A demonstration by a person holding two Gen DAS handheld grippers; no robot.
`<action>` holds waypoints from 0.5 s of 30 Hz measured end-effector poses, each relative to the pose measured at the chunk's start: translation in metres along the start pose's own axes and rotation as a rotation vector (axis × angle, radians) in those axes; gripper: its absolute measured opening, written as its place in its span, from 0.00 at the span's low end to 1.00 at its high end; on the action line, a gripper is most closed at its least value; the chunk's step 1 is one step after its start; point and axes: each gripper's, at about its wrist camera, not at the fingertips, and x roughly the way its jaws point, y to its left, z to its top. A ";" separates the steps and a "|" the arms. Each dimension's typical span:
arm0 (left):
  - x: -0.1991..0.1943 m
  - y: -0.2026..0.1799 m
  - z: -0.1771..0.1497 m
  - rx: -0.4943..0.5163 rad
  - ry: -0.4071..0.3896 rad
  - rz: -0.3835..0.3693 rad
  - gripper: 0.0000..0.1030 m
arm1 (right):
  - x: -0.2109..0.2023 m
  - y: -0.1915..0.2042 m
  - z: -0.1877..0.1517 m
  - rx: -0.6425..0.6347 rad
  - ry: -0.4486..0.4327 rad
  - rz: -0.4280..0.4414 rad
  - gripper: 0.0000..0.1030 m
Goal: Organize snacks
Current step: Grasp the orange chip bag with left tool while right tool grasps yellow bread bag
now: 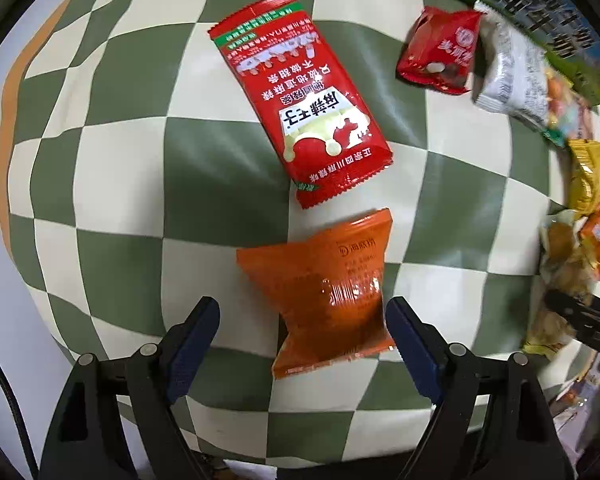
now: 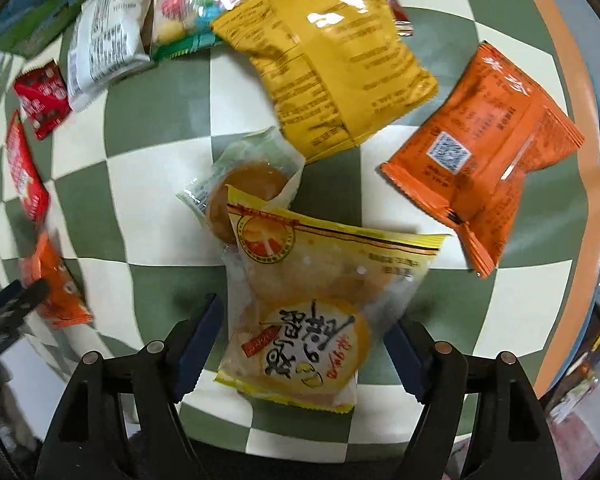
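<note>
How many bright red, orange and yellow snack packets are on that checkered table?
Red: 2, long red packet, small red packet
Orange: 2, plain orange packet, QR-code orange packet
Yellow: 2, mustard packet, cake packet
Total: 6

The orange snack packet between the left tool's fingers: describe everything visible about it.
The orange snack packet is a small glossy plastic pillow pouch, puffed, sealed, with crimped ends and faint printed text; glare shines on its middle. It lies flat and tilted on the green-and-cream checkered cloth, just below the long red snack packet, apparently not touching it. The open left tool straddles its lower half; the right-hand finger sits at its edge, contact unclear.
</note>
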 end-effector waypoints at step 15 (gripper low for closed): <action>0.071 0.002 -0.024 -0.098 0.027 -0.168 0.76 | -0.006 0.025 -0.004 -0.152 -0.061 0.061 0.80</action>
